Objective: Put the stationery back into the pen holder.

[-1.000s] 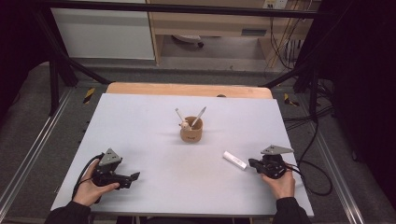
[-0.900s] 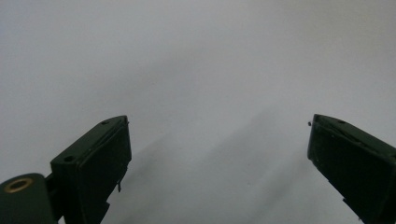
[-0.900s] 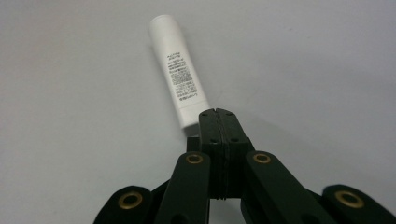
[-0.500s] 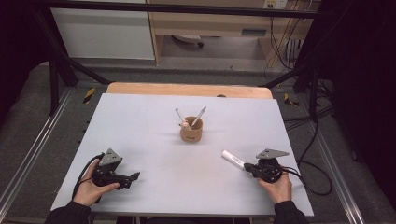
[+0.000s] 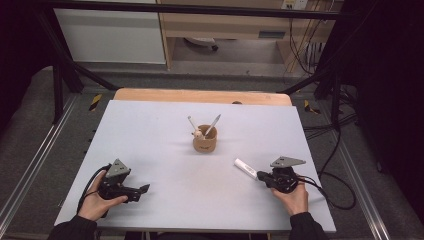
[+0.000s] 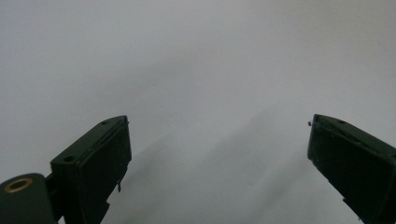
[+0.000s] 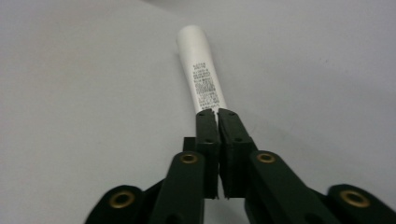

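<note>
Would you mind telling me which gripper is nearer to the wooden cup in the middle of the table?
The right. The right gripper sits right of and nearer the person than the wooden cup, clamping a white tube. The left gripper rests farther off, towards the table's near left corner.

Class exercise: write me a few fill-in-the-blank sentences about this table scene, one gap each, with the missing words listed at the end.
1. The right tool is shut on the end of a ____ tube with small print on it.
2. The left tool has its jaws ____, with bare table between them.
3. The wooden cup stands near the ____ of the table.
4. The cup holds ____ slim white sticks that lean apart.

Missing words: white; open; middle; two
</note>
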